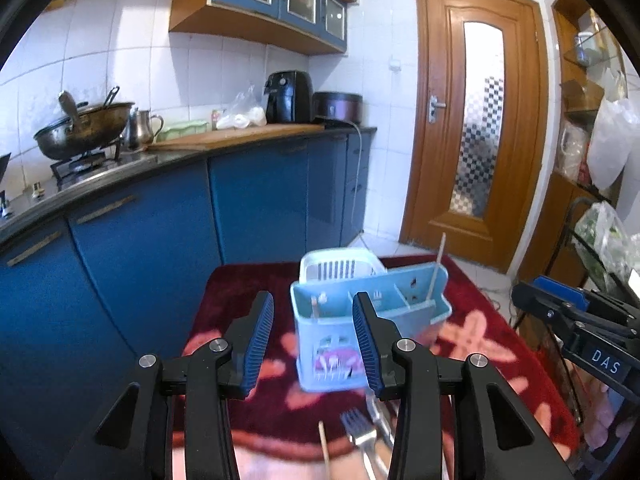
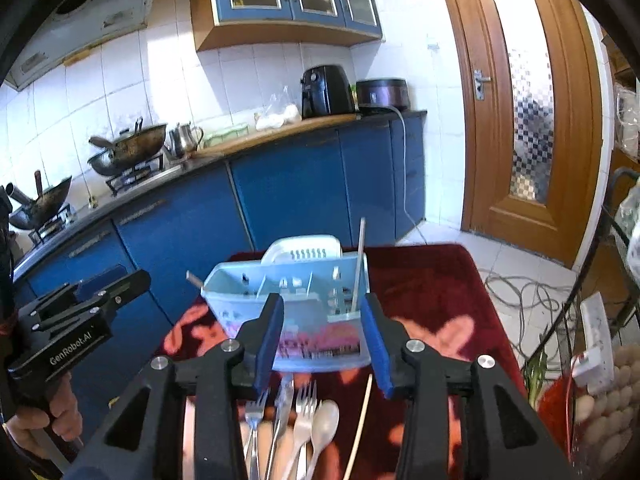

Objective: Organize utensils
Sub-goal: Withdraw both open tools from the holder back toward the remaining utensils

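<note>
Left wrist view: left gripper (image 1: 313, 314) is spread wide with nothing in it, hovering in front of the blue caddy (image 1: 370, 320) on the red-clothed worktop (image 1: 240, 288). Right wrist view: right gripper (image 2: 323, 316) is wide and empty too, caddy (image 2: 288, 300) just ahead, with forks (image 2: 305, 404), a spoon (image 2: 325, 420) and a chopstick (image 2: 362, 420) lying below it.

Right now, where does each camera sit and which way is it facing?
Left wrist: on the left gripper, facing forward over the red cloth toward the blue caddy and the kitchen counter; its own open fingers show, and the right gripper at the right edge.
Right wrist: on the right gripper, facing the same caddy with forks and a spoon lying below; the left gripper and the hand holding it show at left.
Shared: caddy, cloth, counter, door.
</note>
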